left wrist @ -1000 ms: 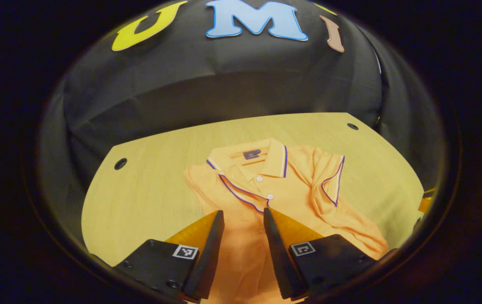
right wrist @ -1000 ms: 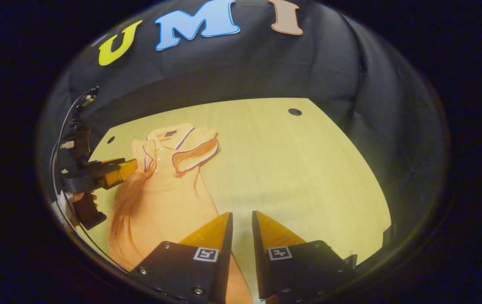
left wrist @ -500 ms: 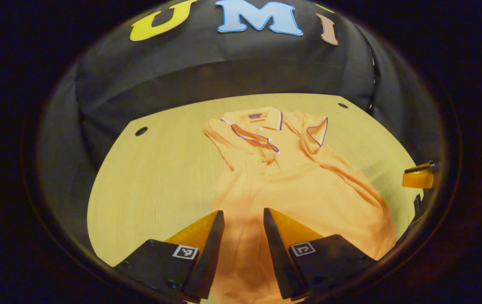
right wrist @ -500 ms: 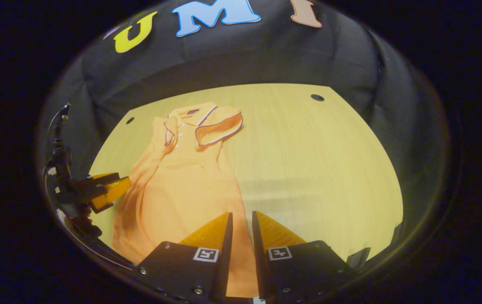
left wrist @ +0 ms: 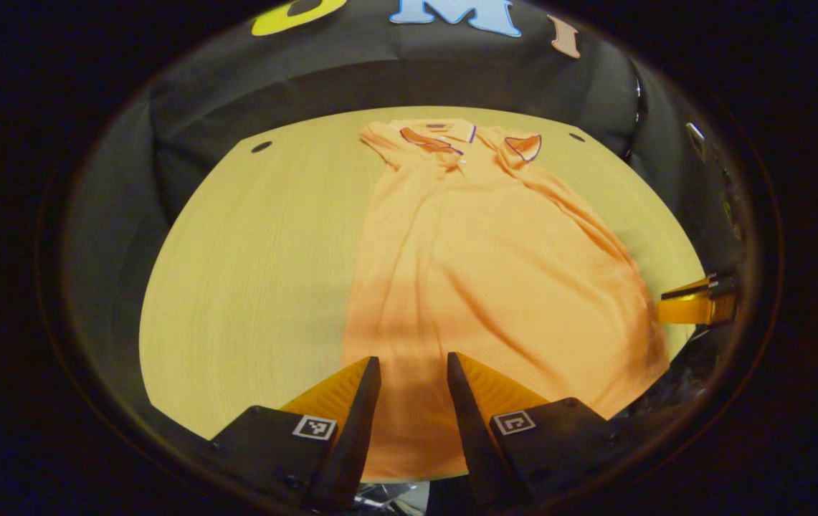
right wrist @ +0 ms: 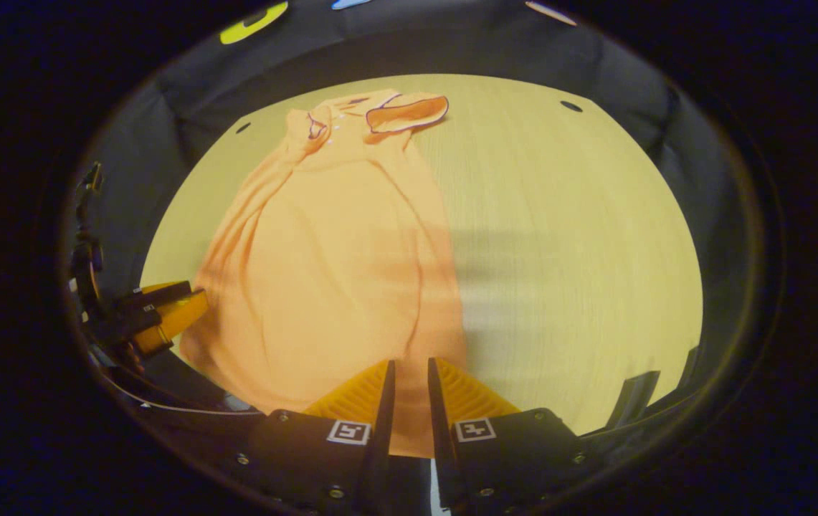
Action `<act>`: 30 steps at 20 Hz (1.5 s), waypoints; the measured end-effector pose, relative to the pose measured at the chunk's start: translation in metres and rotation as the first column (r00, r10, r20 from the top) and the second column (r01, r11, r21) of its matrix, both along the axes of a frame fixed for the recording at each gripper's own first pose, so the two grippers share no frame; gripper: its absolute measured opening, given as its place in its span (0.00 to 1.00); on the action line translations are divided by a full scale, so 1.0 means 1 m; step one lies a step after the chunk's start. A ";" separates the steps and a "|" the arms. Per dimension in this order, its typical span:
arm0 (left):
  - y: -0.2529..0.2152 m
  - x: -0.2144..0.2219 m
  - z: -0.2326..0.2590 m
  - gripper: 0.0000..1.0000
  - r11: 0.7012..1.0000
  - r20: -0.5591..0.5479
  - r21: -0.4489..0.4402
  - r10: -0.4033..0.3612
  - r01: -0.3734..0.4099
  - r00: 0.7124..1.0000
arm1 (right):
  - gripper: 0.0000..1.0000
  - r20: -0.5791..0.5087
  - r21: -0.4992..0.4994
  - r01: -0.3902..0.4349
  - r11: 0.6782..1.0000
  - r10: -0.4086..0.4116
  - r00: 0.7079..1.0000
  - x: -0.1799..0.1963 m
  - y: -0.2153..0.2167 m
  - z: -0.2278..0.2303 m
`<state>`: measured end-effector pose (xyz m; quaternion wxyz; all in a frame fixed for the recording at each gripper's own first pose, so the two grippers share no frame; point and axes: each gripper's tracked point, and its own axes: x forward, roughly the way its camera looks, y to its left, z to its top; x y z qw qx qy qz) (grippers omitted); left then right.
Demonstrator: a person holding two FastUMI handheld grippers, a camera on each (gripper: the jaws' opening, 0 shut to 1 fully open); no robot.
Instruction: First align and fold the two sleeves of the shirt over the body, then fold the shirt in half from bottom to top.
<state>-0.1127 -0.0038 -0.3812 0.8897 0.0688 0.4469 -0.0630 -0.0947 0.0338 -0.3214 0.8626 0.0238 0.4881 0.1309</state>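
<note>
1. the shirt (left wrist: 480, 272) lies flat on the table (left wrist: 251, 258), collar toward the upper centre of the left gripper view and hem toward the bottom edge.
2. both short sleeves look folded in near the collar; the right-hand sleeve (right wrist: 409, 112) sits at the upper centre of the right gripper view, so i judge the first step done.
3. the bottom-to-top fold is not done: the body is at full length.
4. the left gripper (left wrist: 412, 369) has its fingers parted by a moderate gap, holding nothing, with the hem region visible between them.
5. the right gripper (right wrist: 411, 373) shows a narrow gap, nothing gripped; the shirt's lower right edge lies just ahead of it.
6. each gripper sits over one hem corner area; whether they touch cloth i cannot tell.
</note>
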 end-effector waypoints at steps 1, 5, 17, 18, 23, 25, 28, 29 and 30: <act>0.001 -0.007 -0.002 0.71 1.000 -0.011 0.002 -0.001 0.001 1.000 | 0.30 -0.013 -0.004 -0.011 1.000 0.011 1.000 -0.006 0.002 -0.003; 0.010 -0.032 -0.005 0.83 1.000 -0.062 0.027 0.006 -0.005 0.998 | 0.39 -0.056 -0.038 -0.045 0.998 0.043 0.997 -0.023 0.009 -0.013; 0.020 -0.059 -0.030 0.82 0.998 -0.252 0.063 0.036 -0.021 0.967 | 0.87 -0.180 -0.173 -0.069 0.983 0.038 0.983 -0.042 0.001 -0.039; 0.020 -0.059 -0.032 0.84 0.998 -0.267 0.063 0.036 -0.020 0.963 | 0.86 -0.185 -0.174 -0.070 0.982 0.037 0.982 -0.041 0.000 -0.038; 0.020 -0.059 -0.032 0.83 0.996 -0.353 0.073 0.064 -0.041 0.933 | 0.89 -0.265 -0.184 -0.075 0.980 0.024 0.964 -0.040 0.001 -0.039; 0.020 -0.058 -0.032 0.83 0.996 -0.372 0.074 0.076 -0.052 0.925 | 0.89 -0.287 -0.190 -0.061 0.980 0.004 0.958 -0.039 0.003 -0.040; 0.018 -0.057 -0.031 0.78 0.996 -0.381 0.069 0.080 -0.058 0.921 | 0.84 -0.311 -0.190 -0.055 0.980 -0.007 0.950 -0.039 0.005 -0.042; 0.015 -0.054 -0.030 0.67 0.997 -0.375 0.065 0.073 -0.052 0.924 | 0.85 -0.322 -0.189 -0.057 0.980 -0.007 0.947 -0.039 0.007 -0.040; 0.012 -0.051 -0.030 0.55 0.997 -0.364 0.059 0.073 -0.055 0.929 | 0.78 -0.327 -0.188 -0.053 0.981 -0.012 0.945 -0.039 0.008 -0.039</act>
